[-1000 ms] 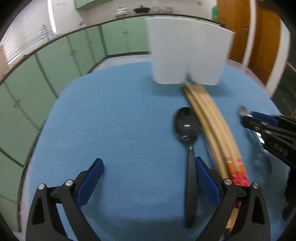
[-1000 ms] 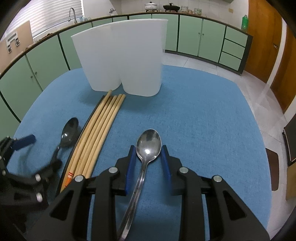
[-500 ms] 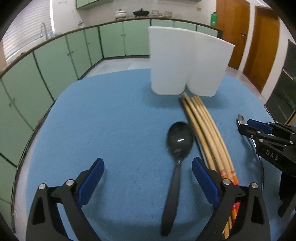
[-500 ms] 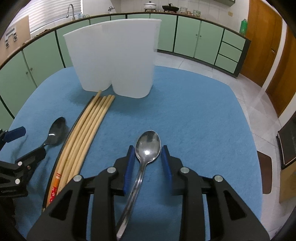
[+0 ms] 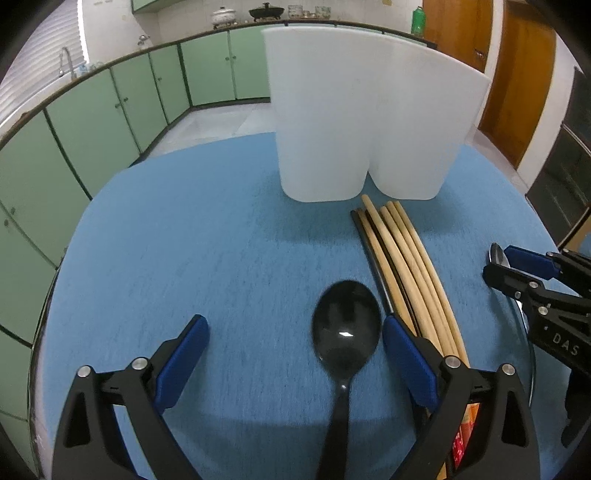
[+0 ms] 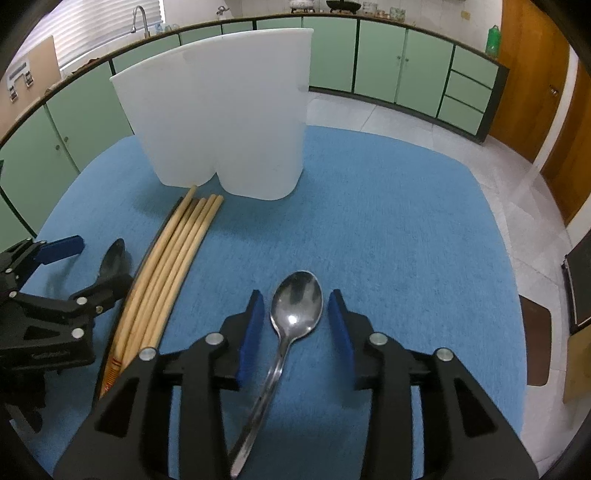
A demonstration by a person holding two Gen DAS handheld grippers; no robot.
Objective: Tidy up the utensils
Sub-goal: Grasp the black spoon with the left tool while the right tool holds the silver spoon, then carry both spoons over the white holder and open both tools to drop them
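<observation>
Blue cloth (image 6: 388, 229) covers the counter. Green cabinets (image 6: 380, 59) wrap the room, faucet (image 6: 138, 18) far left, pots (image 5: 266, 11) on the back worktop, green bottle (image 6: 494, 40) beside the wooden door (image 6: 535, 74).

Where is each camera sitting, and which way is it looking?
Left wrist: on the left gripper, looking forward and down at the black spoon between its open blue pads; no hand shows.
Right wrist: on the right gripper, looking forward and down at the metal spoon between its opening jaws, pads off it.
Both show: white holder, chopsticks, blue cloth, and the other gripper.
</observation>
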